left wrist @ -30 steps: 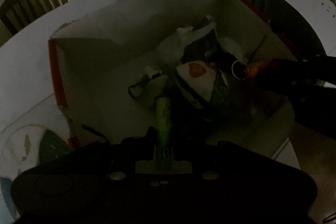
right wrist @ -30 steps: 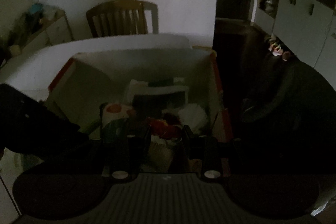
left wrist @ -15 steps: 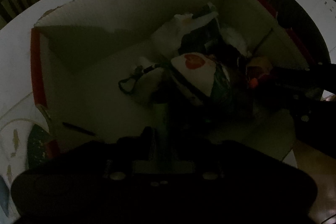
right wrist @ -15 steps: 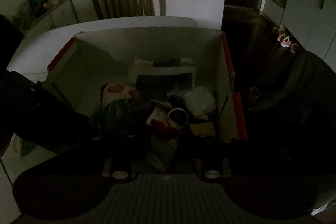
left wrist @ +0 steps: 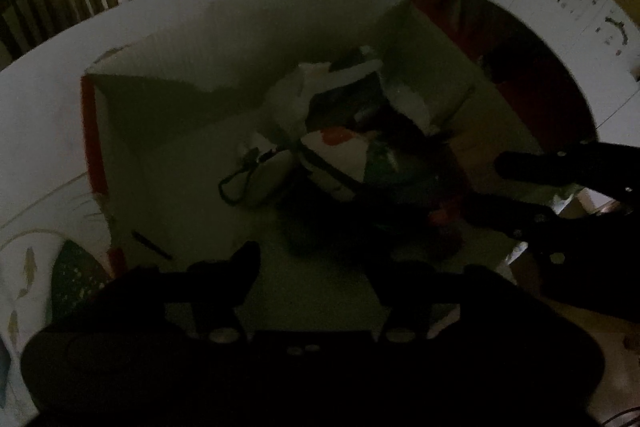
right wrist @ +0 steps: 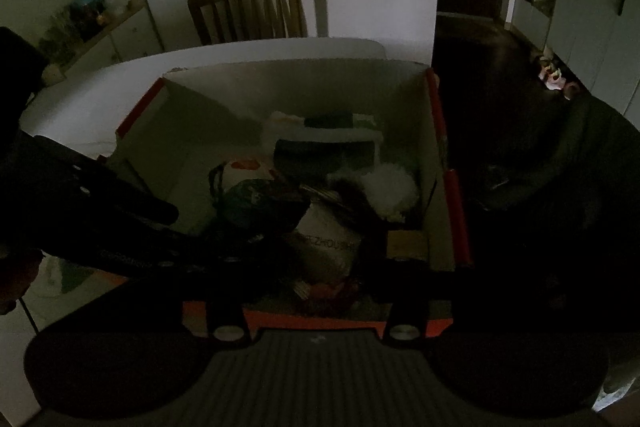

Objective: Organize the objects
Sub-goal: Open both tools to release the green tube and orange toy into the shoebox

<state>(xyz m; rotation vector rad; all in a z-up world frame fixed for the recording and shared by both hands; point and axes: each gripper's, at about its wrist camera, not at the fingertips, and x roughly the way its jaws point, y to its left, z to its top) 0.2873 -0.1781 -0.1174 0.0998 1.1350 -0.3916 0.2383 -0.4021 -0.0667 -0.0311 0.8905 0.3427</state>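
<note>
1. Dim light fills this room: a wooden chair [right wrist: 256, 9] stands behind the white desk [left wrist: 44, 115], and the open cardboard box [right wrist: 434, 163] sits on the desk with its red-edged rim toward you. Go slowly, because most of the contents read only as dark shapes.
2. Your left gripper [left wrist: 312, 263] hangs over the near, bare part of the box floor with its fingers spread wide and nothing between them. I judge its drop finished, so lift it straight up and clear of the rim before you turn away.
3. Your right gripper [right wrist: 316, 299] sits low at the near wall of the box, fingers apart; it is too dark to tell whether anything lies between them, so check before you move off.
4. The organized things lie heaped toward the right side of the box: a white pouch with a red spot [left wrist: 336, 151], a dark green bundle [right wrist: 248, 199], a white fluffy item [right wrist: 388, 187] and a pale bag with printed lettering [right wrist: 328, 243].
5. A dark looped cord [left wrist: 236, 183] trails from the heap onto the open floor of the box. Keep your left fingers above it as you withdraw, or you may drag the pile with you.
6. For the next item, aim at the empty left part of the box floor beside the heap, not on top of it, so nothing slides.
7. The two grippers are close across the box; move one at a time.
</note>
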